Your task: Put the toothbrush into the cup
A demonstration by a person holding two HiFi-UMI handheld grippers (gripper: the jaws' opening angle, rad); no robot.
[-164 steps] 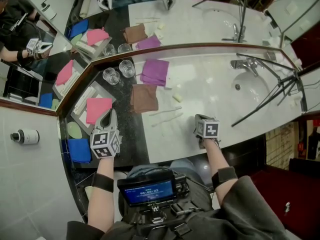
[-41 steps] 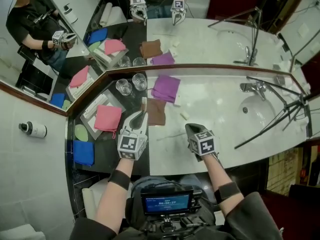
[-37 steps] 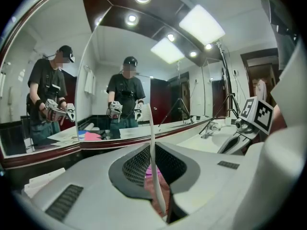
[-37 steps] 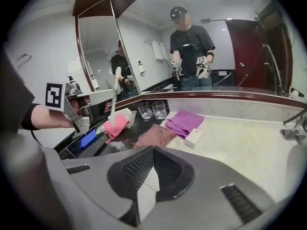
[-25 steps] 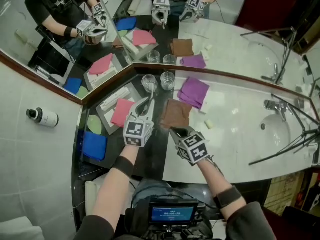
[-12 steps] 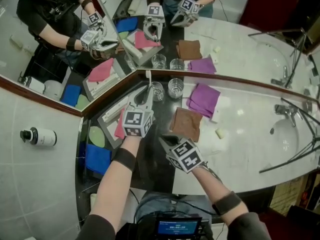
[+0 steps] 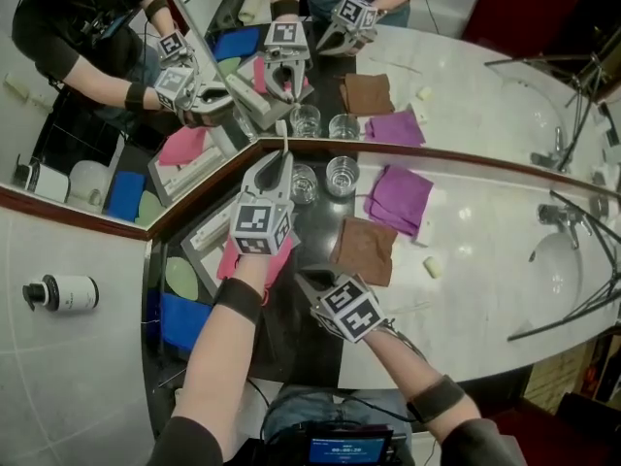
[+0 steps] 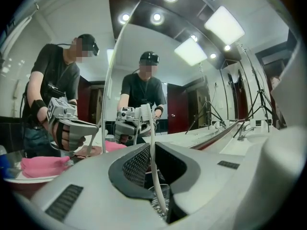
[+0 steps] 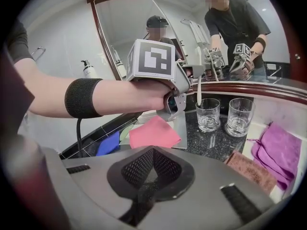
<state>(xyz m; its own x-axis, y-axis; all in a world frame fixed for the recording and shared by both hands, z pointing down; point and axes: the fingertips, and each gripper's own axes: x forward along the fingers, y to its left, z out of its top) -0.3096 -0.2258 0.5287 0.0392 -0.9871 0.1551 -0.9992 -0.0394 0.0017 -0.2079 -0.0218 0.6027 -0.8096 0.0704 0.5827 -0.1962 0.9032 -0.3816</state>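
Note:
A white toothbrush (image 8: 153,157) stands upright with my left gripper (image 8: 154,178) shut on its handle, bristle head on top. In the head view that left gripper (image 7: 281,160) is at the mirror corner, just left of two clear glass cups (image 7: 305,183) (image 7: 341,175). The right gripper view shows the toothbrush (image 9: 199,87) hanging with its lower end at the rim of the left cup (image 9: 207,114), the other cup (image 9: 239,116) beside it. My right gripper (image 9: 150,176) is shut and empty, low over the dark counter (image 7: 303,282).
A grey tray (image 7: 202,223) with a pink cloth (image 9: 156,131) lies left of the cups. A blue cloth (image 7: 179,318) and a green disc (image 7: 179,278) lie nearer. Purple cloth (image 7: 400,197) and brown cloth (image 7: 367,250) lie right. Mirrors stand close behind the cups.
My left gripper has carried the toothbrush forward to the left cup at the mirror. My right gripper has drifted left and lower over the dark counter.

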